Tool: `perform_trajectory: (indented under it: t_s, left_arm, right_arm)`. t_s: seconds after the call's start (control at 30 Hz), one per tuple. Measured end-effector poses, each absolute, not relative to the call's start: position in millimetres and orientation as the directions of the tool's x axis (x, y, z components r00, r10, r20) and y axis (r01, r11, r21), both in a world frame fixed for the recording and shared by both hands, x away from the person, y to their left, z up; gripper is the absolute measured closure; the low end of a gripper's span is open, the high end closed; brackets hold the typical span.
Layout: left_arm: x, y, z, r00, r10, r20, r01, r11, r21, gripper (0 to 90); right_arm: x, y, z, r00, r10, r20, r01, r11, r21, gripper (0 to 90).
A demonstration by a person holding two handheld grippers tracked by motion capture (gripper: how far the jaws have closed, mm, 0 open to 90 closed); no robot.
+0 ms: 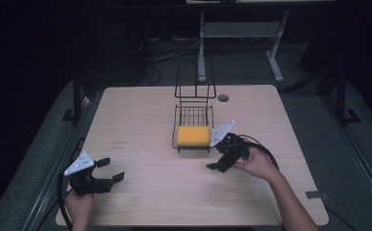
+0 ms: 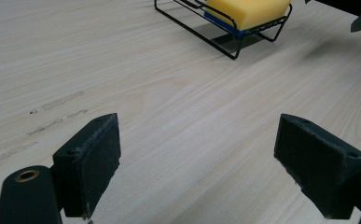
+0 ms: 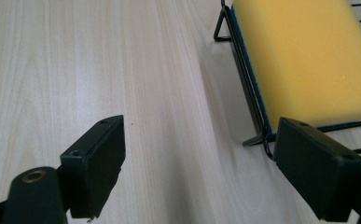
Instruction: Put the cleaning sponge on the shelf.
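Yellow sponge (image 1: 192, 135) sits flat in the black wire rack (image 1: 193, 115), at the rack's near end. Soft rectangular block, fine matte foam, rounded corners, with a thin blue layer along its underside (image 2: 222, 22). The rack is thin bent wire: a low tray with parallel cross rods, short angled feet and a tall open loop frame rising at the far end. It stands at table centre, slightly toward the far side.

Table (image 1: 140, 120): pale wood-grain laminate, smooth and matte, with rounded corners. A few faint smudge marks (image 2: 57, 101) lie left of centre, and a round cable grommet (image 1: 223, 97) sits near the far edge.

Right gripper (image 1: 216, 165): jaws spread apart, holding nothing. It sits just right of the rack's near right corner, angled down toward the table. In the right gripper view the right jaw overlaps the rack's corner wire (image 3: 257, 135); contact can't be judged. The left jaw is over bare wood. The pads are flat, black, blocky and scuffed.

Left gripper (image 1: 110, 169): jaws spread apart, empty, near the table's near-left corner, well apart from the rack.

Open room: broad bare tabletop between the two grippers, left of the rack, and along the near edge. The rack's rim wire closely borders the sponge on the sides in view.
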State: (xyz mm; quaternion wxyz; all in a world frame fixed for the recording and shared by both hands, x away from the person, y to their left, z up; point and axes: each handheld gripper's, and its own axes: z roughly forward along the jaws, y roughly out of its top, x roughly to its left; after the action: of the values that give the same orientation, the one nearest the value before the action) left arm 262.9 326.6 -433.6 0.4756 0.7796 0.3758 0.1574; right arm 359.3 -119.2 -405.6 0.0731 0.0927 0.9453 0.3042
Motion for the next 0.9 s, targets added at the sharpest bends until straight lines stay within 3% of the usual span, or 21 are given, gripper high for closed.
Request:
perform_trajectory:
  t_s: [0.9]
  left_arm:
    - [262.9, 326.5, -434.0, 0.667, 0.737, -0.107, 0.438, -0.272, 0.857, 14.1]
  right_arm:
    - [348.3, -142.9, -421.0, -0.965, 0.260, -0.035, 0.194, 0.796, 0.573, 16.5]
